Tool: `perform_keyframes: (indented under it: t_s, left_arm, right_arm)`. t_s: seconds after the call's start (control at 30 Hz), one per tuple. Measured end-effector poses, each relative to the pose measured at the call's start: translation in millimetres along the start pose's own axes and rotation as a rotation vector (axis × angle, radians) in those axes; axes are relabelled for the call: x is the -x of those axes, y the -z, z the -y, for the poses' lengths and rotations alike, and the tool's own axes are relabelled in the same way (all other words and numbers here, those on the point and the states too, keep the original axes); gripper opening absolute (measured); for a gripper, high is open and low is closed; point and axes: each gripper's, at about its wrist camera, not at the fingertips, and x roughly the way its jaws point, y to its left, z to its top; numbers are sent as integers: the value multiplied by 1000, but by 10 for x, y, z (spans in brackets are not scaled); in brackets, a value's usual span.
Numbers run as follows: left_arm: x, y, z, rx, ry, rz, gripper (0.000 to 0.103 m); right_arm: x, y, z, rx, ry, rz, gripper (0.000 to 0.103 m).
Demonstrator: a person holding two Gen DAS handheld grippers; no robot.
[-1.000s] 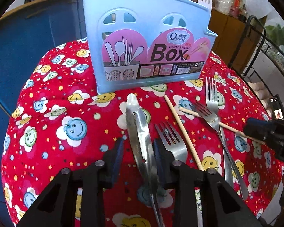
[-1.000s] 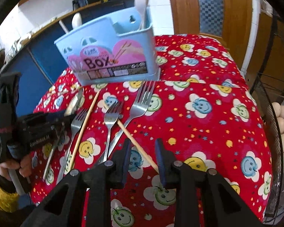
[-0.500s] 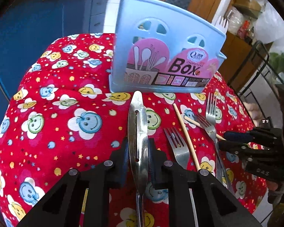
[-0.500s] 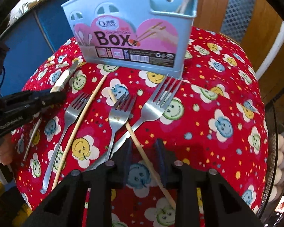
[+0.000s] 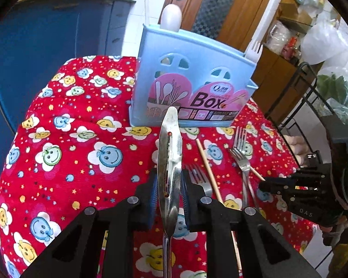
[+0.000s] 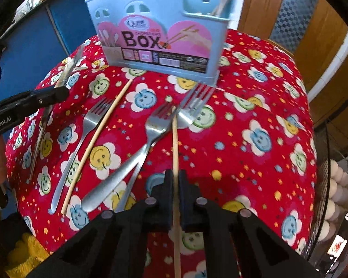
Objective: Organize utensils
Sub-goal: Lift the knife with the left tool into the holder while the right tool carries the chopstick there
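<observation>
Bare red tablecloth (image 5: 65, 162) left of blue utensil box (image 5: 190, 69); forks (image 6: 155, 127) crowding the right.

Over 1 second, the left gripper (image 5: 169, 192) closed its blue pads on the steel peeler (image 5: 169, 159) and lifted it clear of the red tablecloth (image 5: 65, 162), its tip now overlapping the blue utensil box (image 5: 192, 74). The jaws of the right gripper (image 6: 175, 185) had just been closing, ending clamped on 1 wooden chopstick (image 6: 175, 153), which turned from diagonal to straight ahead.
</observation>
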Motion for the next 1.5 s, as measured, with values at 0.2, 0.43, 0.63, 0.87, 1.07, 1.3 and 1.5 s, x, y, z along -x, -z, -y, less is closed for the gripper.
perform_keyframes:
  t_s: [0.2,0.43,0.63,0.87,1.07,1.3,1.5]
  left_arm:
    - [114,-3,42,5,19,24,18]
    - [264,-32,78,4,32,61,18]
    - [388,-66,107,7,49,95,17]
    - [519,-138,155,6,65,136,6]
    - [535,-130,202,-4,66,151,6]
    - [613,-201,217,-7,67,187,6]
    - [714,-386,249,-26,57,241,6]
  right_arm:
    - [105,171,202,-150,-142,23,6]
    - [365,323,314,-276,-275,147,6]
    - [654,353,284,-354,-311,330,6]
    - [831,300,275,-391,-312,473,6]
    - [924,243,194,-364,-301,535,6]
    - [1020,145,170,-351,-288,614,6]
    - [1072,16,157,-335,-252,687,6]
